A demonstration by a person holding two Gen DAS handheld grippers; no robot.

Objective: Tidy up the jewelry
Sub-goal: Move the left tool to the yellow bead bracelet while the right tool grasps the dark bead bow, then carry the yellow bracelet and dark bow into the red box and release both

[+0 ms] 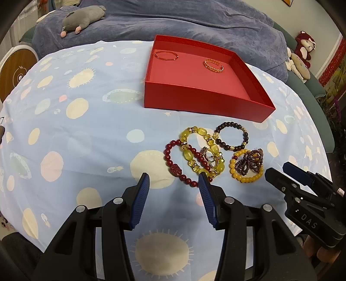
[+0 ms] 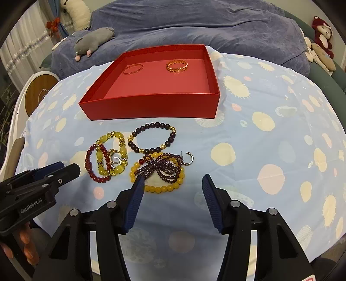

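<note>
Both grippers, left gripper (image 1: 174, 178) & right gripper (image 2: 173, 180), spread, nothing pinched. Bracelet pile (image 2: 138, 157) lies just before red box (image 2: 149, 106); 2 bangles (image 2: 133, 69) already inside. 1 strand to be picked singly, avoiding tangles.

Light-blue cloth (image 1: 86, 134) w/ planet & sun prints covered the table. Behind it lay a rumpled dark-blue blanket (image 1: 194, 23), w/ a grey plush animal (image 1: 84, 18) on its left part, pink feet showing. Round wooden disc in white frame (image 1: 16, 71) stood off the table's left edge. Far right: dark-red plush bear (image 1: 305, 46), w/ beige plush toys (image 1: 298, 67) just below it on a teal sofa edge (image 1: 313, 90). White curtain (image 2: 19, 47) at upper left in right wrist view.
</note>
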